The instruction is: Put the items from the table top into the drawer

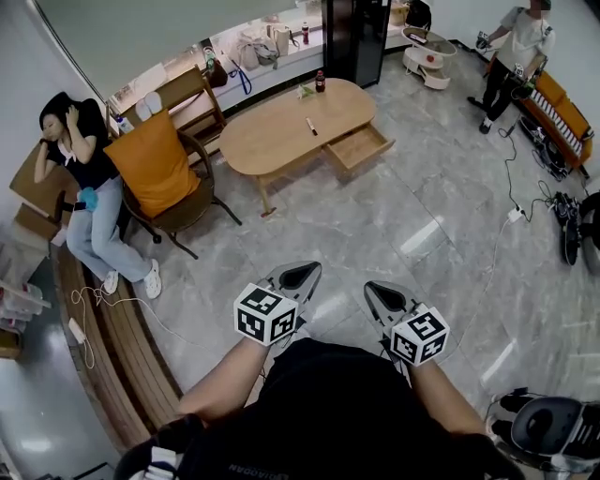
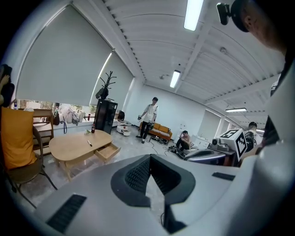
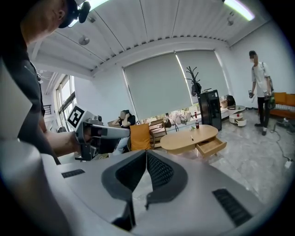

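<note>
Both my left tongs [image 1: 302,277] and right tongs [image 1: 382,296] are pressed together, empty, well apart from the worktop [image 1: 267,142], its pen [image 1: 310,126] lying near the open drawer [image 1: 359,148]; approach, then spreading, comes next, I judge.

Bright, even indoor light falls from ceiling strip lamps [image 2: 192,14] and a pale blinded window [image 3: 156,87] — glare streaks gleam on the polished floor [image 1: 422,234], shadows are soft, and both gripper views bend strongly, darkening to black at their corners.
</note>
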Motion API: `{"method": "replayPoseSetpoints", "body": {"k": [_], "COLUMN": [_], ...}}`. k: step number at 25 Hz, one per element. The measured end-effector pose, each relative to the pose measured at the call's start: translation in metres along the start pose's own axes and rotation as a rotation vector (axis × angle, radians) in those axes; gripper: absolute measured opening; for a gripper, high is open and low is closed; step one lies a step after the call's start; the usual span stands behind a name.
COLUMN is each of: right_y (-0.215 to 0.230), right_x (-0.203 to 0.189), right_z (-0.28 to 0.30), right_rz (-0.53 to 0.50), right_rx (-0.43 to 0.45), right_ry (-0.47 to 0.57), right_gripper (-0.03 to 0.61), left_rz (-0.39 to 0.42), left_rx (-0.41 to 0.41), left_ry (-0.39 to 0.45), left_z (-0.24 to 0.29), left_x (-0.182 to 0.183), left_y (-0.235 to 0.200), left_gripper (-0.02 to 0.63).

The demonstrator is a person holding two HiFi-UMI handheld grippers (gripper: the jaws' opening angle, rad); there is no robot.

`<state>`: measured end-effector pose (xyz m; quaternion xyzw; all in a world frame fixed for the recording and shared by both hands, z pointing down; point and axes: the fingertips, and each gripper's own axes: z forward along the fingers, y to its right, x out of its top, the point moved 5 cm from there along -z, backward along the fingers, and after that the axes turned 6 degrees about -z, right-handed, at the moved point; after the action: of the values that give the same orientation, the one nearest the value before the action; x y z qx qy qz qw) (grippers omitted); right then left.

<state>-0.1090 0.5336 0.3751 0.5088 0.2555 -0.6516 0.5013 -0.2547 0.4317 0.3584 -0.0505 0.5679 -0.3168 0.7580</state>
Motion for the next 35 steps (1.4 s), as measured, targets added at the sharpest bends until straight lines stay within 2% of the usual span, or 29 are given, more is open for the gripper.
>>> {"method": "replayPoseSetpoints", "body": {"k": [11,23,28,33,35], "right_y": [-0.014,-0.010,0.015,0.063,0.087], "right_x": [0.017,0.034,0.039,0.066,0.073], "right_z": [0.074,0.123,0.148,0.170,0.177], "right_rz": [0.023,0.013,0.020,0.014,0.038], "right_rx": [-0.058,-0.009,0.029,0.033,0.042], "right_ry": [0.002,-0.022,-0.034,0.021,0.031], "right_gripper": [0.005,0.005,0.005,0.005,0.005], "left_rz": [0.070,0.022,0.020,0.038,0.015], "left_rx": [-0.010,0.023,0.062,0.079,0.083], "left_ry": [-0.043,-0.023,-0.049,-0.049,-0.044], "left_z": [-0.027,-0.030,-0.014,0.021,0.043], "left_x": [0.009,0.018,0.026,0.055,0.070], "left_y": [-0.070,-0.107,-0.126,-0.140,-0.148], "left_gripper": [0.002,0.002,0.002,0.002,0.002]}}
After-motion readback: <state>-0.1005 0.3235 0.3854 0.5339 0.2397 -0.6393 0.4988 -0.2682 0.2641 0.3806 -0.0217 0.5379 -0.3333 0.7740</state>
